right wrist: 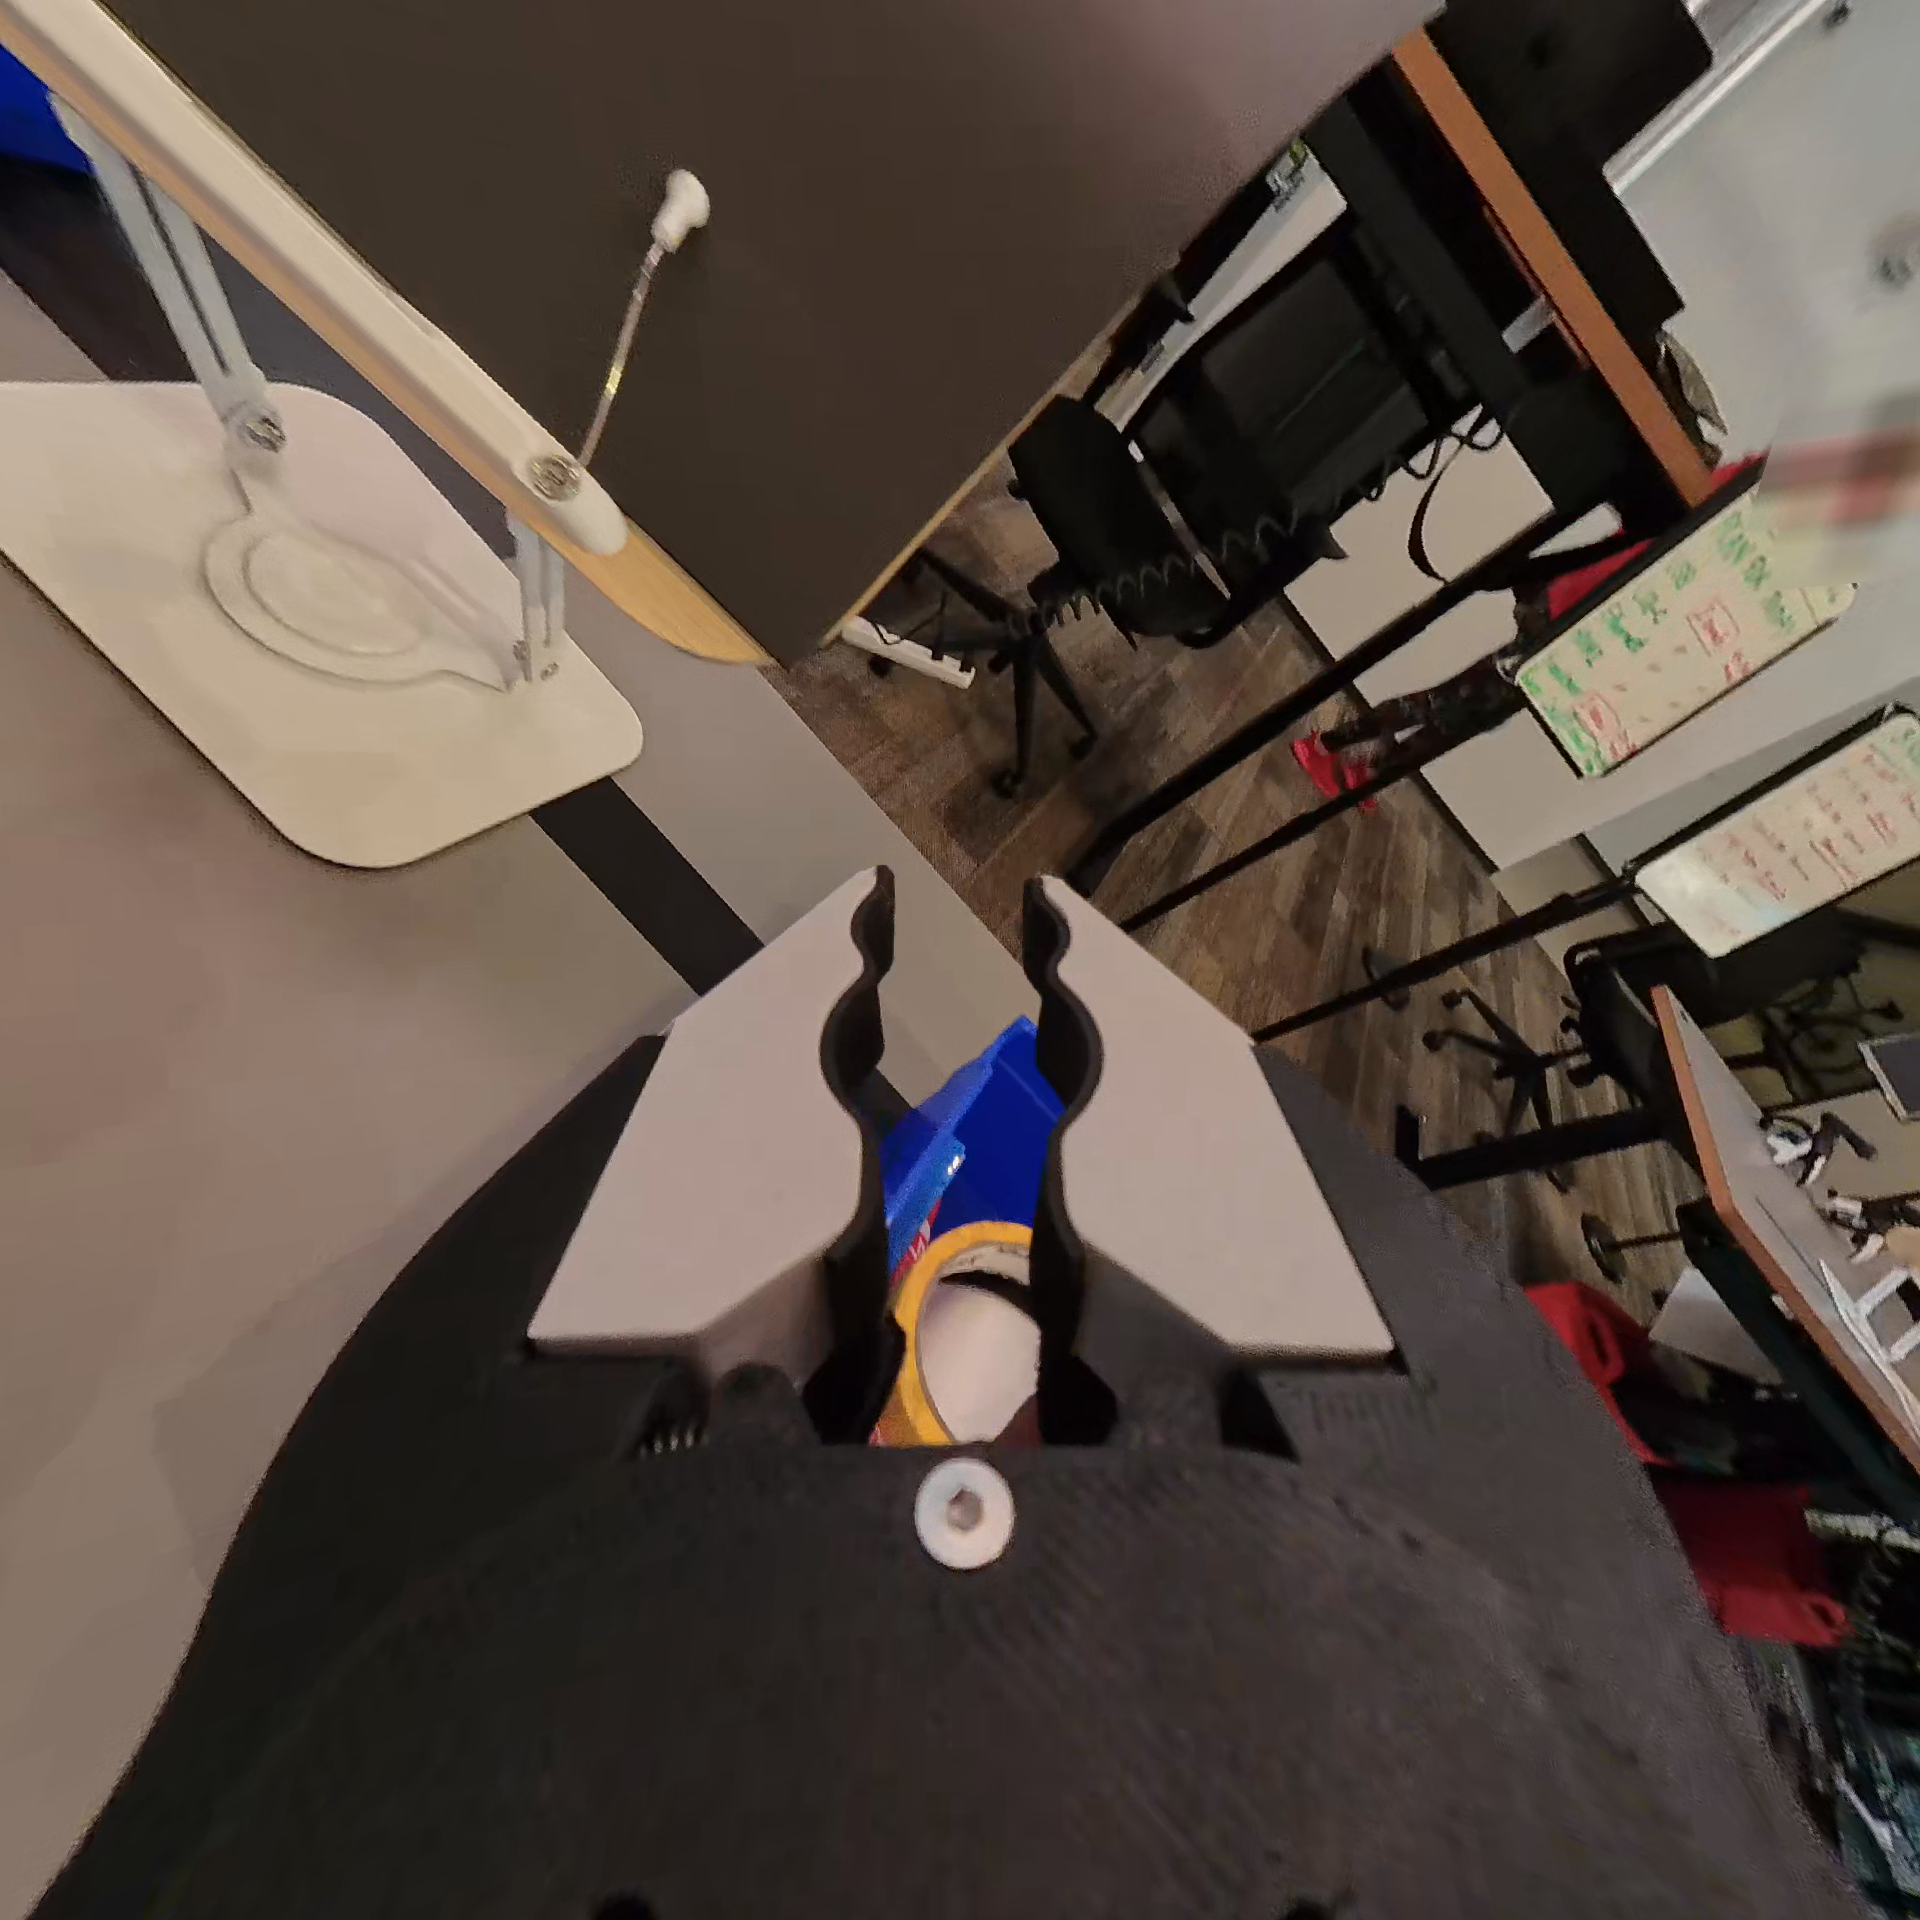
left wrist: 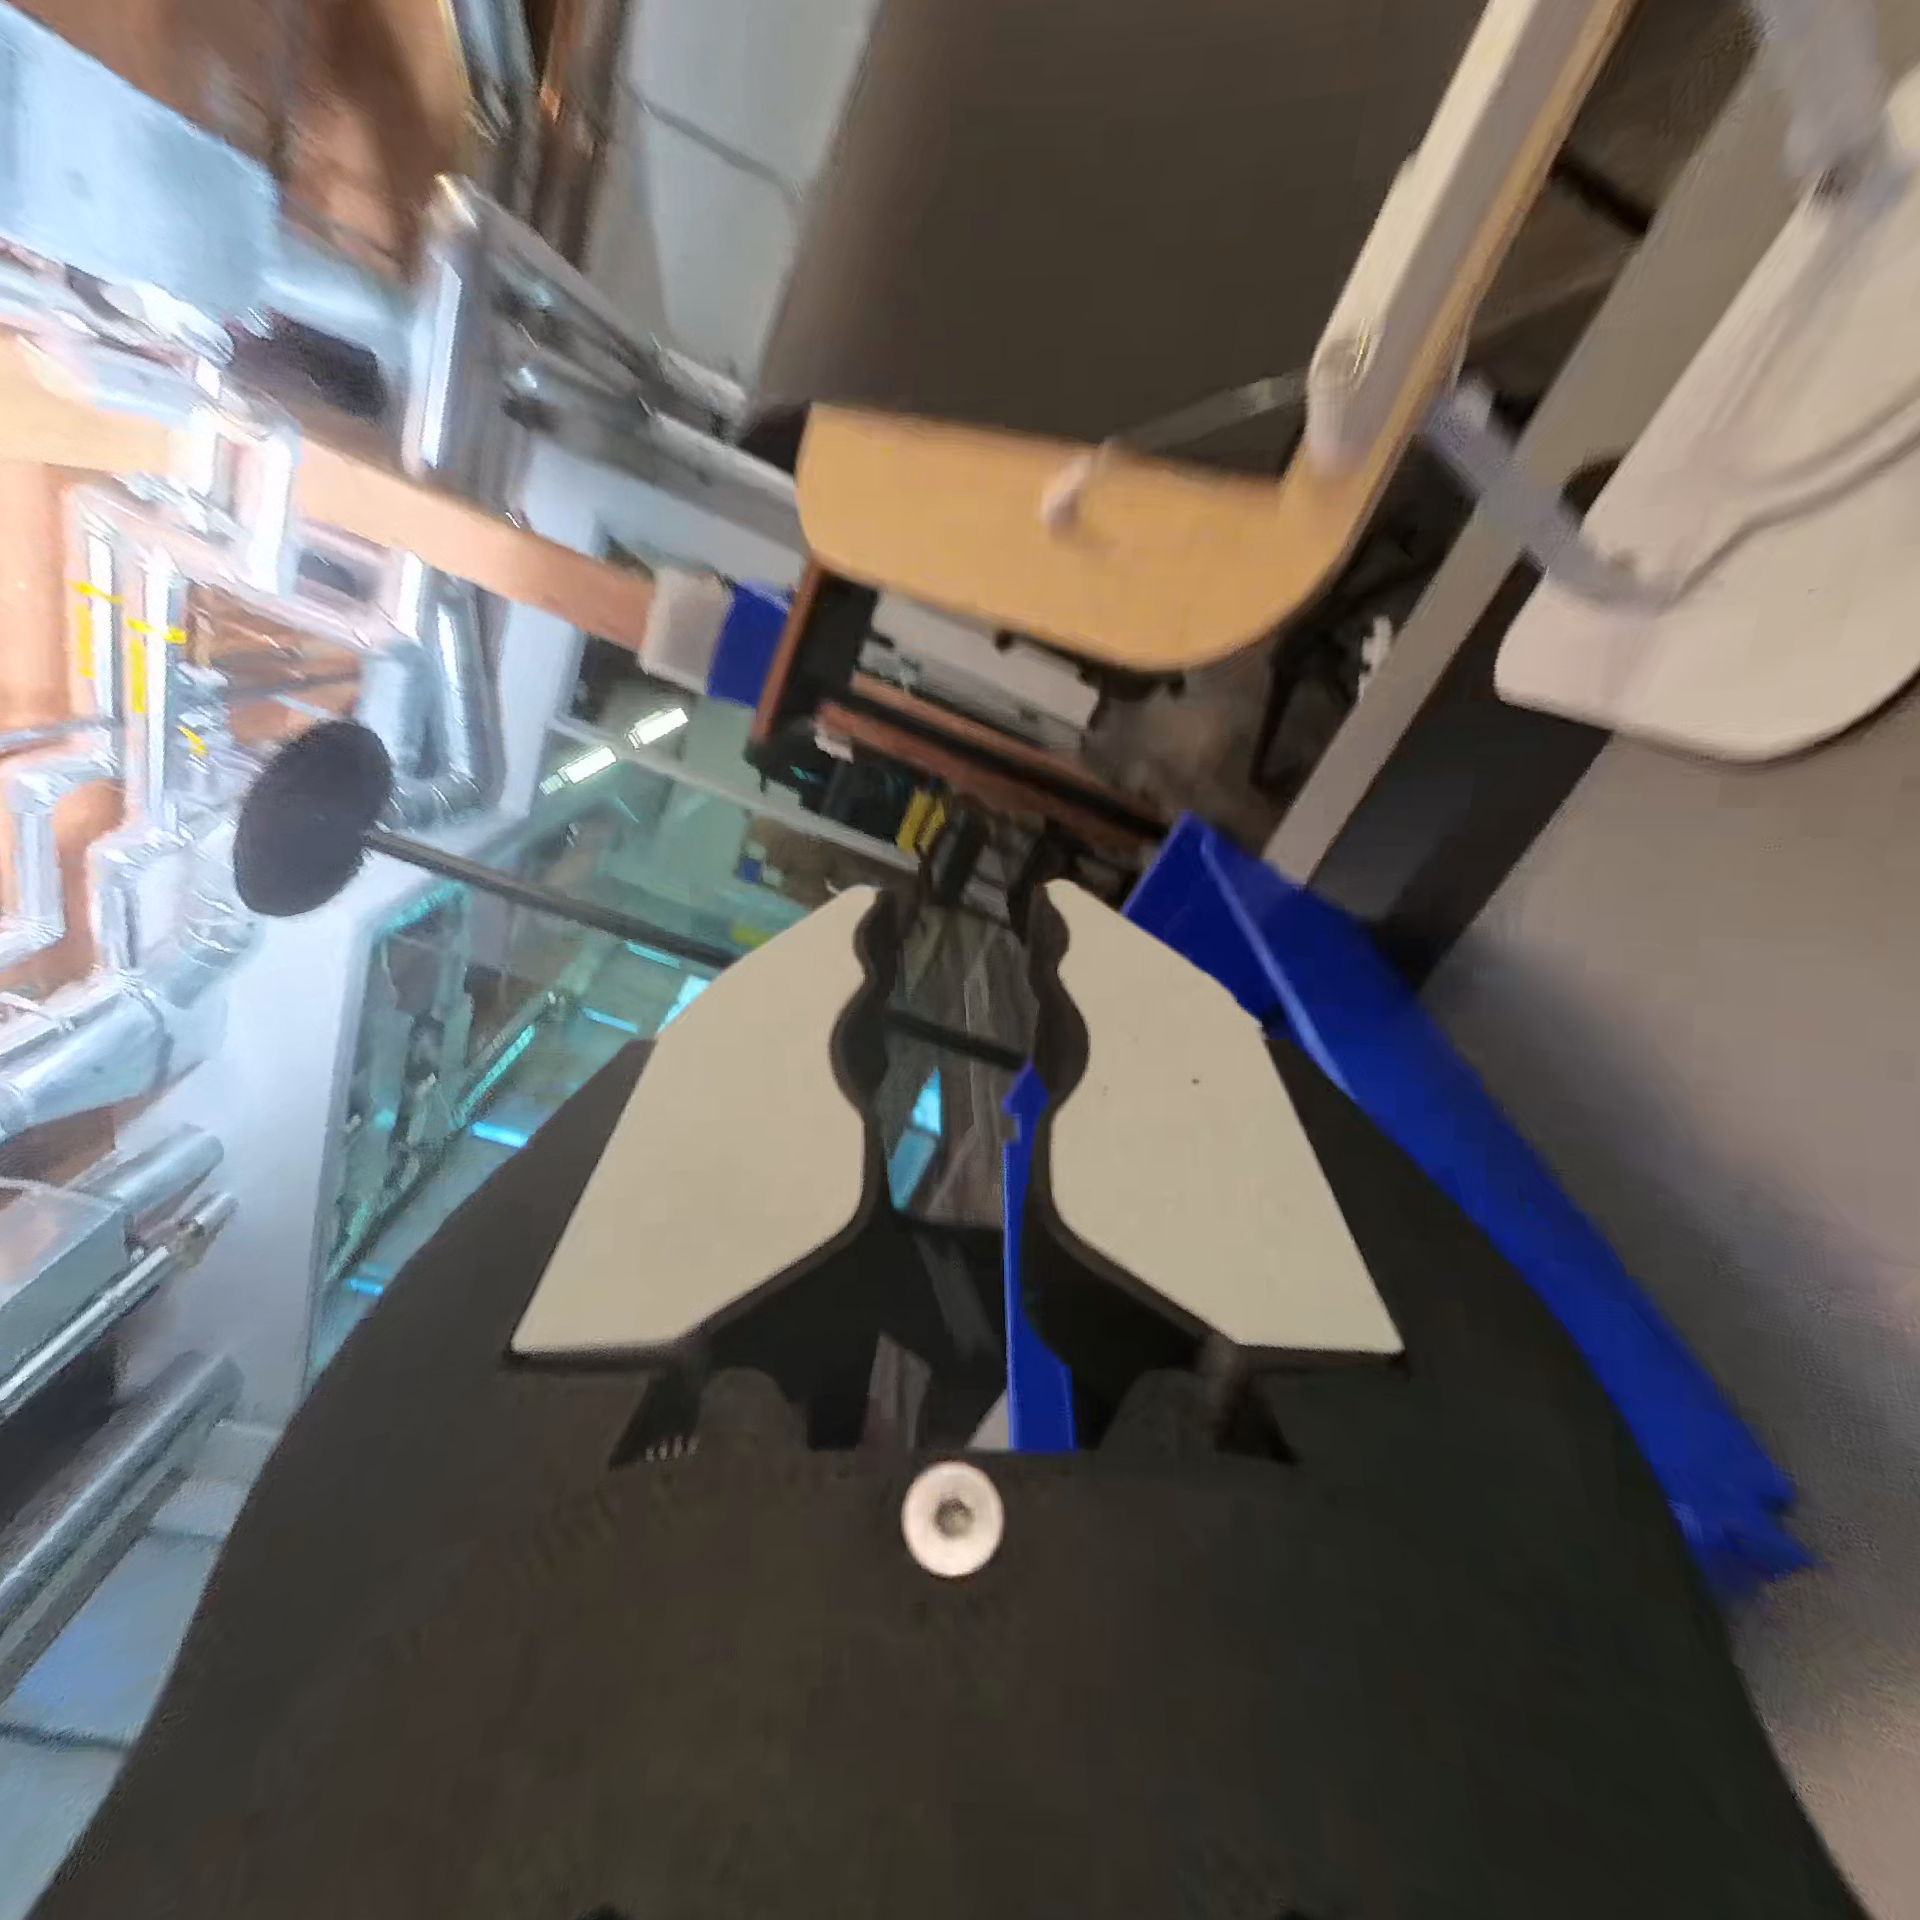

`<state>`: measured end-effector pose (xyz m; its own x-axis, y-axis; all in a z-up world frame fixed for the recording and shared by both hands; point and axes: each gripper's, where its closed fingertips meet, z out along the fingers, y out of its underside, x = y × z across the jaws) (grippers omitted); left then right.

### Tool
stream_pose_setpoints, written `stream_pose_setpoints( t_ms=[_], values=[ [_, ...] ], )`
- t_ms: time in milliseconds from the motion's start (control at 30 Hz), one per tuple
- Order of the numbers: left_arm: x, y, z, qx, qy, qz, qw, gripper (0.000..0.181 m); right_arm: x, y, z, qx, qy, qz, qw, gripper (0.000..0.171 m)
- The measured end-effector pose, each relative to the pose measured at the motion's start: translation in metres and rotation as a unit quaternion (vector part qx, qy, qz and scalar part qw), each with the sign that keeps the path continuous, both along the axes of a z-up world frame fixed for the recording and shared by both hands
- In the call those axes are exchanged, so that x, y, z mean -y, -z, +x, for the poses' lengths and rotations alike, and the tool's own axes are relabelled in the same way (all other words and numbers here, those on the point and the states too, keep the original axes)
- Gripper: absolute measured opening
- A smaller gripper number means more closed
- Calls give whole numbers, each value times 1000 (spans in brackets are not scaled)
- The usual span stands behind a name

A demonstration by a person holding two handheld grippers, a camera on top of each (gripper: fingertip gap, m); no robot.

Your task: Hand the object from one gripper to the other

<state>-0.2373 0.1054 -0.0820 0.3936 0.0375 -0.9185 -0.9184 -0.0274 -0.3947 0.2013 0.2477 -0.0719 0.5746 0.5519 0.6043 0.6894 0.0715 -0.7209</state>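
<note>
A yellow tape roll (right wrist: 961, 1340) with a white core shows through the gap low between the fingers of my right gripper (right wrist: 958, 904). It seems to lie under the gripper, by a blue bin (right wrist: 987, 1122). Both its sides are hidden by the fingers, and I see no grip on it. The right jaws stand a little apart. My left gripper (left wrist: 961, 904) has its jaws equally apart with nothing between them. It hovers beside the blue bin (left wrist: 1403, 1091), which lies to its right. This view is tilted and blurred.
A white lamp base (right wrist: 312, 623) with a thin arm stands on the grey table (right wrist: 260, 1039) to the left, and also shows in the left wrist view (left wrist: 1714, 520). Beyond the table edge are office chairs (right wrist: 1143, 540), desks and whiteboards (right wrist: 1662, 644).
</note>
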Motion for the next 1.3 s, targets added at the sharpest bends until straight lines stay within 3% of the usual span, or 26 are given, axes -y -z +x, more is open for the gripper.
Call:
stream_pose_setpoints(
  t_ms=[167,367,567,700,833,900,1067,1300],
  values=[
    [-28,14,-59,85,-25,-39,995,27,8,-11,-26,-7,-32,37,999,21],
    [-69,17,-81,121,-7,-33,992,27,19,-9,-63,-21,-82,41,996,21],
    [-95,59,-106,144,-18,-79,986,27,30,-7,-90,-49,-121,37,991,19],
    [-91,99,-123,146,-17,-166,975,30,41,-6,-114,-96,-160,5,982,18],
    [-77,100,-122,246,7,-232,941,31,59,-12,-143,-126,-198,-9,972,17],
    [-70,106,-119,275,7,-274,922,40,69,-18,-157,-135,-213,-7,968,17],
    [-66,126,-118,270,-8,-322,908,44,94,-31,-200,-173,-256,-19,951,17],
    [-62,162,-125,242,-37,-380,892,35,114,-38,-260,-206,-295,-34,932,17]
  ],
)
